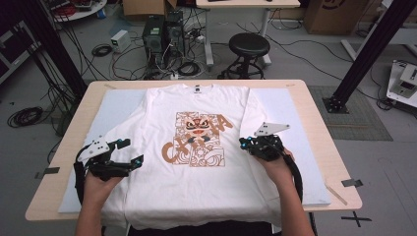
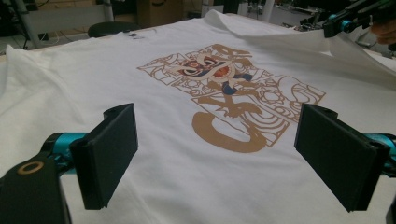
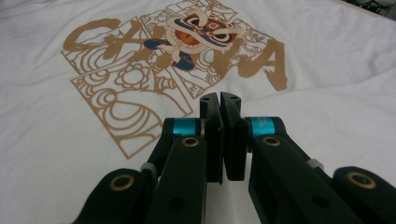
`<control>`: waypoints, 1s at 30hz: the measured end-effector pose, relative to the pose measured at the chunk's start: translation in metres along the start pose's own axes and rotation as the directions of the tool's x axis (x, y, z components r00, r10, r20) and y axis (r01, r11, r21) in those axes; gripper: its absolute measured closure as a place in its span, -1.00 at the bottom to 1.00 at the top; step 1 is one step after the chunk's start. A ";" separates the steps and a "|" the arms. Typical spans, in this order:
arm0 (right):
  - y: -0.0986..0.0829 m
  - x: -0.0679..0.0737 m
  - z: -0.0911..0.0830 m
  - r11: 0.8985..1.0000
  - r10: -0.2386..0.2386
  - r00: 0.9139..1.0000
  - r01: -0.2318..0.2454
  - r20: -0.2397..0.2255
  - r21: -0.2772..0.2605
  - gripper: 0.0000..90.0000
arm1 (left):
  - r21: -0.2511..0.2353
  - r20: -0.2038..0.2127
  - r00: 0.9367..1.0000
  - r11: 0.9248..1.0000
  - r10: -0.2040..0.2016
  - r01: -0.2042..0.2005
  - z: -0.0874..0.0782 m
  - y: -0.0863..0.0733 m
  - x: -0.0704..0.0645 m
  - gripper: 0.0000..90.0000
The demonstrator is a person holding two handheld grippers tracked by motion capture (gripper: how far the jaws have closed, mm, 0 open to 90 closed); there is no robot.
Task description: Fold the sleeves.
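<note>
Two claws work a white printed T-shirt lying flat on the desk: the left claw spread at 9 o'clock, the right claw pressed together, seemingly pinching a raised fold at 3 o'clock; light, limp cloth, best pinched along edges.

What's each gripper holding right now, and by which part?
Left gripper: nothing, jaws wide open above the T-shirt. Right gripper: jaws closed at the shirt's side edge; a pinch of fabric can't be confirmed.
</note>
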State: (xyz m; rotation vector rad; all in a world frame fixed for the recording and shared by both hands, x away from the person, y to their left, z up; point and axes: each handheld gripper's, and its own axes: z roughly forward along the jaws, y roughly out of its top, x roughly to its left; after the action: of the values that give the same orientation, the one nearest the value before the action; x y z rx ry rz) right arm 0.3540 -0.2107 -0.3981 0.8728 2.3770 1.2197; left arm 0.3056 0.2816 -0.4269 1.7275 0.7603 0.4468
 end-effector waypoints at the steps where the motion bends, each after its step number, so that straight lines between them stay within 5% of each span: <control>1: 0.000 0.000 0.000 1.000 0.000 1.000 0.000 0.000 0.000 0.98 | 0.000 0.000 1.000 1.000 0.000 0.000 0.000 0.000 0.000 -0.70; 9: 0.033 0.008 0.017 1.000 -0.027 0.999 0.027 -0.022 -0.016 0.98 | 0.002 0.011 1.000 1.000 -0.009 0.009 0.002 0.000 0.000 -0.70; 14: 0.042 0.007 0.028 0.999 -0.014 1.000 0.014 0.014 -0.035 0.87 | -0.022 0.018 0.999 0.999 -0.027 0.027 -0.003 0.000 0.002 -0.70; 16: 0.038 0.004 0.029 0.998 0.023 0.999 -0.021 0.043 -0.051 0.57 | -0.021 0.017 1.000 0.999 -0.025 0.025 -0.003 0.000 0.002 -0.70; 20: 0.030 0.004 0.023 0.999 0.010 0.998 -0.007 0.057 -0.053 0.64 | -0.026 0.029 0.999 0.999 -0.041 0.042 -0.003 -0.001 0.002 -0.70; 28: 0.005 0.013 0.005 0.997 0.013 1.000 -0.012 0.009 -0.071 0.48 | -0.021 0.040 0.998 0.999 -0.039 0.040 0.000 -0.002 0.000 -0.70; 30: -0.002 0.017 0.003 0.998 -0.016 1.000 0.016 0.004 -0.067 0.49 | -0.020 0.037 0.999 0.999 -0.035 0.036 0.000 -0.001 -0.001 -0.70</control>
State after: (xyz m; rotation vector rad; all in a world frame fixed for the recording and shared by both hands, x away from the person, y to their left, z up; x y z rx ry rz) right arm 0.3418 -0.1990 -0.4013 0.8324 2.3211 1.2830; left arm 0.3048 0.2812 -0.4283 1.6957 0.7561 0.3967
